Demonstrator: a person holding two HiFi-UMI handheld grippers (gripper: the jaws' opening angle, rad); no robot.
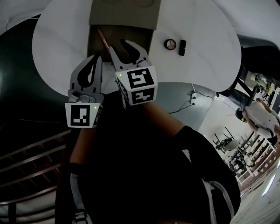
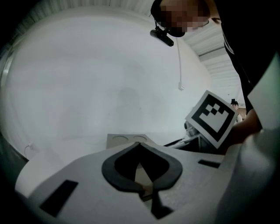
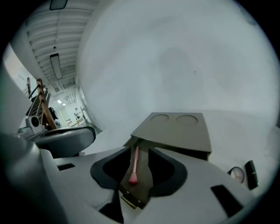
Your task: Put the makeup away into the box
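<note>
An olive-brown box [image 1: 144, 39] stands open on the white round table [image 1: 61, 39], its lid [image 1: 124, 13] folded back. A pink makeup brush [image 1: 103, 40] lies slanted inside it, near the left wall. My right gripper [image 1: 124, 49] hovers over the box's near side, open and holding nothing. In the right gripper view, the brush [image 3: 133, 164] shows between the parted jaws [image 3: 141, 146], apart from them. My left gripper [image 1: 89, 72] is lower left of the right one, shut and empty. A round compact [image 1: 170, 43] and a black lipstick [image 1: 182, 47] lie right of the box.
The table's near edge curves just below the box. Under it are a grey base [image 1: 183, 94] and a white cable [image 1: 197, 98]. A person's hand with a white device [image 1: 262, 117] is at the far right. The right gripper's marker cube [image 2: 212, 116] fills the left gripper view's right side.
</note>
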